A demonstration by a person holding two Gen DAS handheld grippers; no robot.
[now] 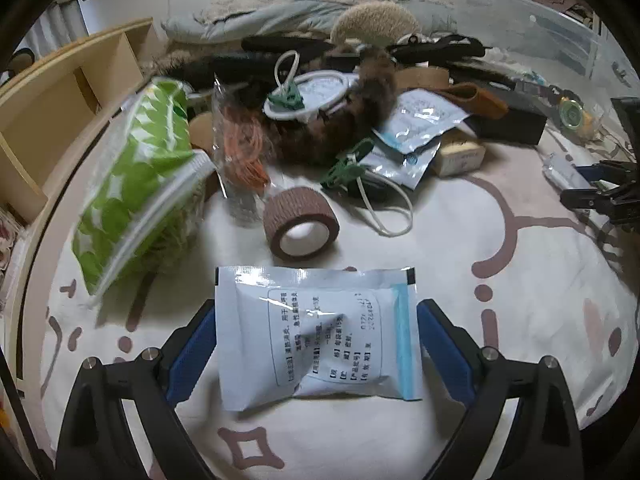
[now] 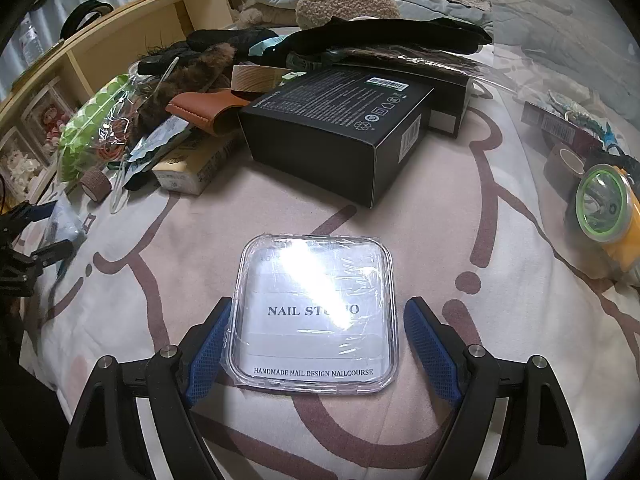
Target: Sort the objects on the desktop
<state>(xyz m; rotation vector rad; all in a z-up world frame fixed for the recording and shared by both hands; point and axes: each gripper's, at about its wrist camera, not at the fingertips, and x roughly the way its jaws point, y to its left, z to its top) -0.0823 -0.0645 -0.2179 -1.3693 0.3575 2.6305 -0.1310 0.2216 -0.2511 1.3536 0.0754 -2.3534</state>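
In the left wrist view a white and blue printed sachet [image 1: 316, 336] lies on the patterned bedsheet [image 1: 520, 280] between my left gripper's [image 1: 316, 320] blue pads [image 1: 196, 344]. The jaws are open on either side of it, close to its edges. In the right wrist view a clear plastic "NAIL STUDIO" case [image 2: 316, 316] lies between my right gripper's [image 2: 318, 316] open blue pads [image 2: 426, 344], with a small gap on each side. The right gripper also shows at the right edge of the left wrist view [image 1: 600, 188]; the left gripper at the left edge of the right wrist view [image 2: 44, 232].
A brown bandage roll [image 1: 301, 224], green patterned bag [image 1: 136, 184], green clips with white cord [image 1: 348, 168], more sachets [image 1: 416, 124] and fur pieces [image 1: 352, 112] crowd the far side. A black box [image 2: 340, 132], tan leather piece [image 2: 200, 110], green-yellow lamp [image 2: 608, 204] and wooden shelf [image 2: 120, 32] stand around.
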